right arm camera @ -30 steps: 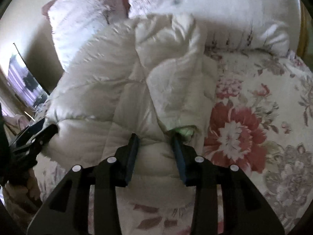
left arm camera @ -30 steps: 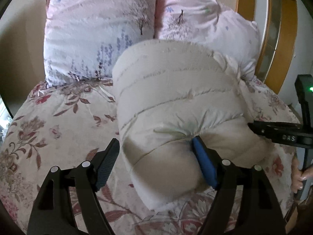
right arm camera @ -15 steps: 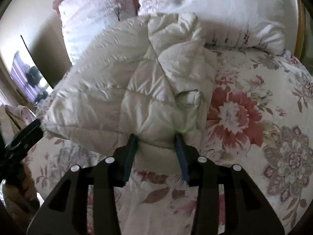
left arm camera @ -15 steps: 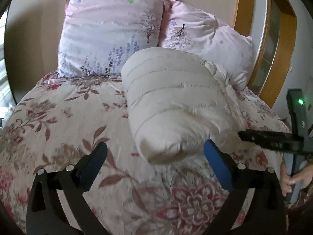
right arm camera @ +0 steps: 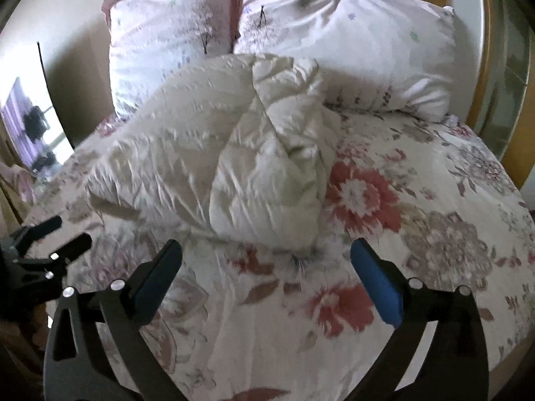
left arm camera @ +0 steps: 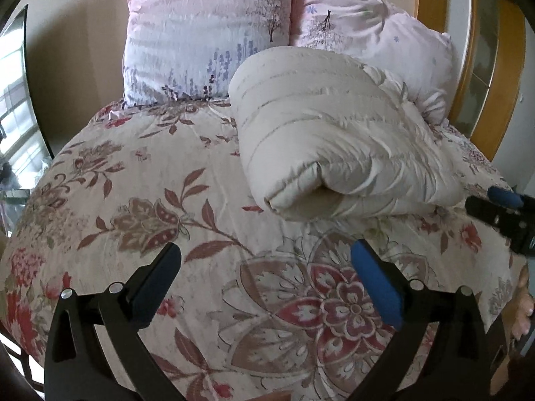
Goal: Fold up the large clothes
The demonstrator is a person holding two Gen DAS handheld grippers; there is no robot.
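Now, with the left gripper (left arm camera: pixel 265 275) spread empty and the right gripper (right arm camera: pixel 267 274) opening clear of the folded cream padded coat (left arm camera: pixel 334 140), withdraw both level, never snagging it

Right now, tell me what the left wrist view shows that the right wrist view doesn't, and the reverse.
Left wrist only: the rolled end of the folded cream down coat, and a hand at the right edge.
Right wrist only: the coat's crumpled tucked side, and a screen at far left.
Both: the coat lying free on the floral bedspread before two pillows, and each gripper, left gripper and right gripper, with nothing between its jaws.
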